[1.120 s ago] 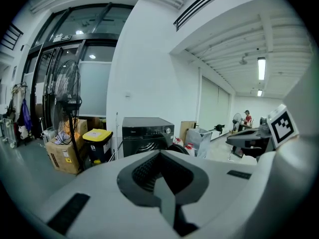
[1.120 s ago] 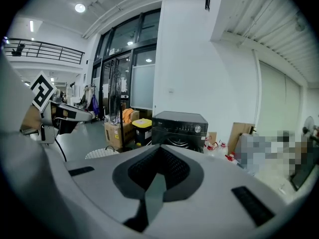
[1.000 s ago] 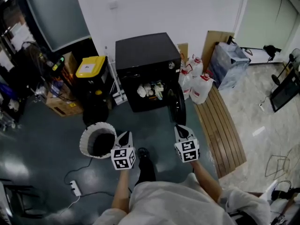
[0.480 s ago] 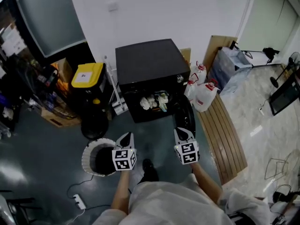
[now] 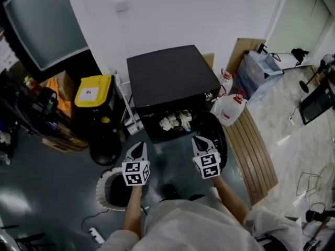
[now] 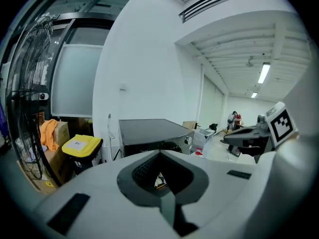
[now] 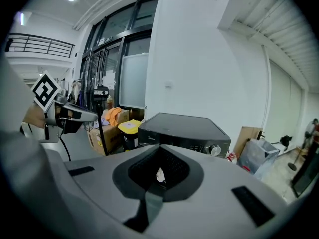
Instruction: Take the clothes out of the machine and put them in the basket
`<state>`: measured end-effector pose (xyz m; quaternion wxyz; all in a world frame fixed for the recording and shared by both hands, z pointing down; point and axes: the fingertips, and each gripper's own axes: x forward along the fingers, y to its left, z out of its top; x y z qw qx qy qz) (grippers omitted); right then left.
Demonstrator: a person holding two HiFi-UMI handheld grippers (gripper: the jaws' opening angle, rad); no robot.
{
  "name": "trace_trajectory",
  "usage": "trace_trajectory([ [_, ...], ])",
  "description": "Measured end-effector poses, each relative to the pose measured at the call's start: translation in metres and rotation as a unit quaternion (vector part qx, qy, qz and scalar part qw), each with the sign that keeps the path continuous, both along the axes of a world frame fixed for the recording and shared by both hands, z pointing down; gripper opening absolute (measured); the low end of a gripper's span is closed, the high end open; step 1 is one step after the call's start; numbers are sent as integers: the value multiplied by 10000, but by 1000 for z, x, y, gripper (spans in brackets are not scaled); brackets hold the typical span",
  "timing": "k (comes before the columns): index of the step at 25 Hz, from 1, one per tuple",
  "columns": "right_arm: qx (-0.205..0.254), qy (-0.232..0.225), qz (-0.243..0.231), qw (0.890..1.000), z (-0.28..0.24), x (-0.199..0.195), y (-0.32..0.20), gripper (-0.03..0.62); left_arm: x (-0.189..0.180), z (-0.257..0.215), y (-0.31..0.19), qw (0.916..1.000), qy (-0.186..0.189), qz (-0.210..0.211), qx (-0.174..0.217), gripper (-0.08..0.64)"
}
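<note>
Black on every side, the machine stands against the white wall. Its round door is swung open to one side of its front. The clothes lie as a pale heap in the machine's opening, and by the look of it none has been lifted out yet.

The basket, white-ribbed with a dark inside, sits on the floor in front of the machine, off toward the corner away from the door. That spot probably keeps it clear of the door while leaving only a short carry from the opening.

Both tools are held out in front of the machine and aimed at its opening, tilted a little downward. The left tool is above the basket's machine-side rim, and the right tool is just before the open door. Each tool has its jaws pressed together with nothing between them, and through the small gap behind the tips each gripper view shows a scrap of the pale clothes. They are probably kept closed for the approach, so the jaws will need to spread before either can pinch a garment.
</note>
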<state>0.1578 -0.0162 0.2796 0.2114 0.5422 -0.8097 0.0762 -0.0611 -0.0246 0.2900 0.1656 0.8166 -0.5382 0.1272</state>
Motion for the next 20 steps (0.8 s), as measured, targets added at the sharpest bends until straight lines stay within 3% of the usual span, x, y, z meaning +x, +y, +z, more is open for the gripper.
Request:
trace_trajectory([
  [9,-60,90,-320,9994,19,-13,-46,21,-6,26,-43,9997,-86,-5,-224,17],
  [20,-252,30,-864,9959,72,9,-109,21,13,64,-81,9969,-203,-684,-344,17],
])
